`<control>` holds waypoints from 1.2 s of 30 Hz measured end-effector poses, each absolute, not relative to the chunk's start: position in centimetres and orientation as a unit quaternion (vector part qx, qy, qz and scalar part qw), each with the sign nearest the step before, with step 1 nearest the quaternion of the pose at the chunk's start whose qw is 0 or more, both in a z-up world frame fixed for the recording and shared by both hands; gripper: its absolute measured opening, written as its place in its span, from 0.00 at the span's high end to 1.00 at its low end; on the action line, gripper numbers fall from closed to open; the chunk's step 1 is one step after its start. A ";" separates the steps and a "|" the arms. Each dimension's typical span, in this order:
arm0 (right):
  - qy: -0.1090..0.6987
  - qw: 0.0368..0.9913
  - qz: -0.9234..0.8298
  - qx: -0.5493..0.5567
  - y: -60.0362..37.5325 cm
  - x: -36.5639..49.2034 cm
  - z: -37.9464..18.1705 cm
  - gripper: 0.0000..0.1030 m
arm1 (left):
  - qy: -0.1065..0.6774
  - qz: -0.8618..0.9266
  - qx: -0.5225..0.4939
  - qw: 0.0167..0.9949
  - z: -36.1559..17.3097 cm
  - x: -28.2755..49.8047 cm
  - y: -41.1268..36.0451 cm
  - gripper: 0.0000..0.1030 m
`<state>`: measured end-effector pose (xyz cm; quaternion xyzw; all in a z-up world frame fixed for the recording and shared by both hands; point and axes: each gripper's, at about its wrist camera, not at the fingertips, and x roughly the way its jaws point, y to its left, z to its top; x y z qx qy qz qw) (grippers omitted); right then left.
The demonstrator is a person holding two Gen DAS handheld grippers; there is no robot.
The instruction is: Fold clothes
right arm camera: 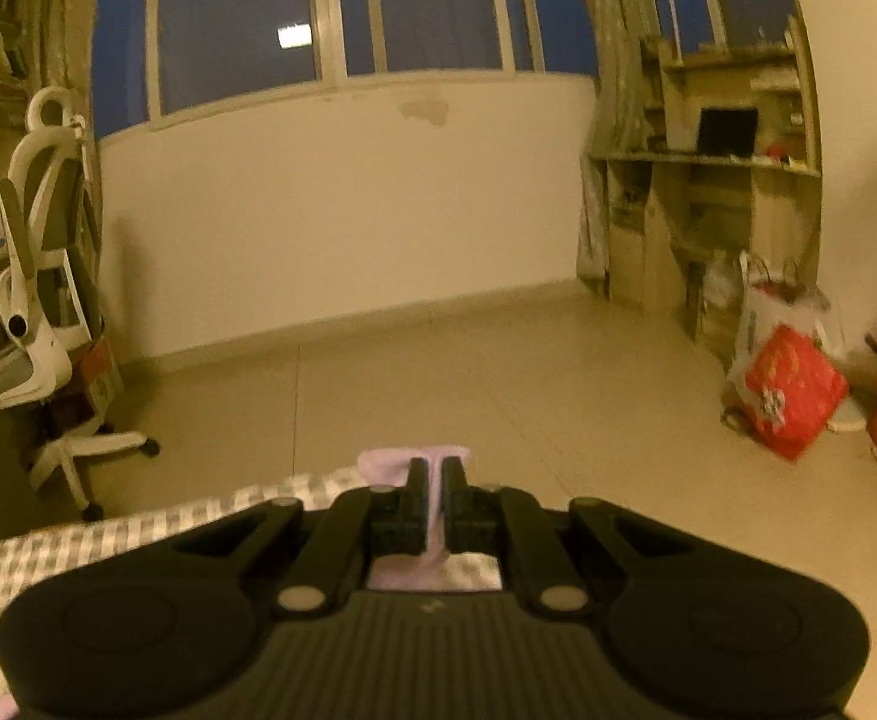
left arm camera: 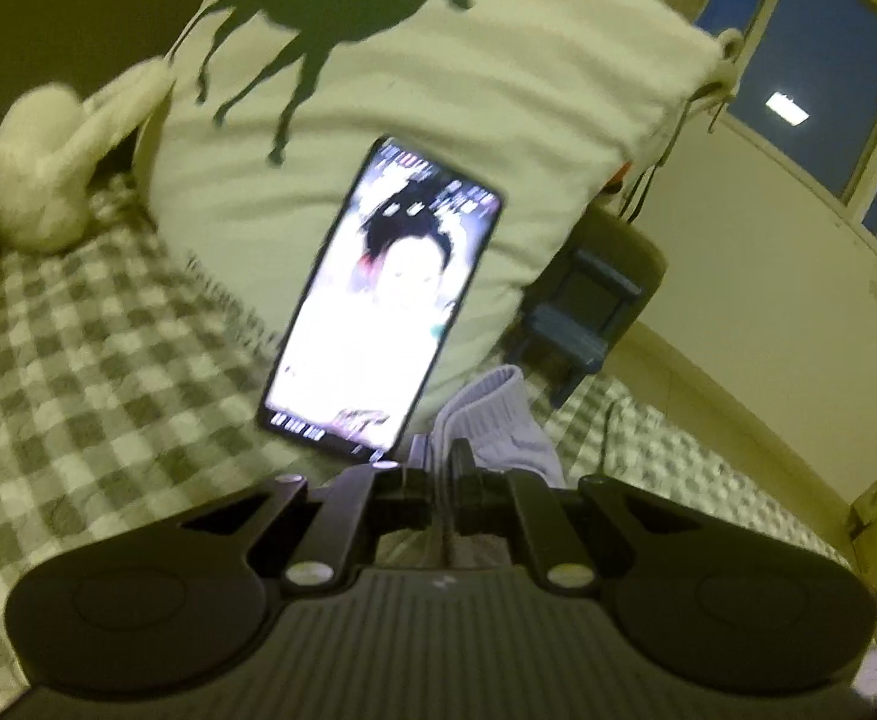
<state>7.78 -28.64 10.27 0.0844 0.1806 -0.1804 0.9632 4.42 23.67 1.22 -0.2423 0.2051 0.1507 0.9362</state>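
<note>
My left gripper [left arm camera: 441, 456] is shut on a pale lilac garment [left arm camera: 492, 420]; its ribbed hem bunches up past the fingertips, above the checked bed cover [left arm camera: 78, 360]. My right gripper [right arm camera: 436, 471] is shut on the same kind of pale lilac cloth [right arm camera: 387, 462], which pokes out above and below the closed fingers, held over the edge of the checked bed cover [right arm camera: 138, 534]. The rest of the garment is hidden under the grippers.
A lit phone [left arm camera: 378, 300] leans on a cream pillow with a deer print [left arm camera: 408, 90]. A white plush toy [left arm camera: 42, 168] and a small blue stool [left arm camera: 582, 312] are nearby. An office chair [right arm camera: 48, 300], red bags [right arm camera: 792, 390] and a wooden desk shelf [right arm camera: 708, 180] stand on the tiled floor.
</note>
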 end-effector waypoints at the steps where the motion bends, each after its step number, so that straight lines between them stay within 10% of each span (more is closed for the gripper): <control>1: 0.177 0.964 -0.181 0.082 -29.2 8.5 10.3 0.96 | 0.198 0.150 -0.235 0.940 1.6 4.7 23.3 0.93; 23: 0.238 0.959 -0.145 0.053 -30.3 12.5 4.7 0.95 | 0.246 0.153 -0.146 0.946 1.0 10.0 21.3 0.91; 36: 0.249 0.960 -0.111 0.064 -29.8 8.9 6.8 0.74 | 0.305 0.154 -0.197 0.919 2.4 6.3 23.9 0.84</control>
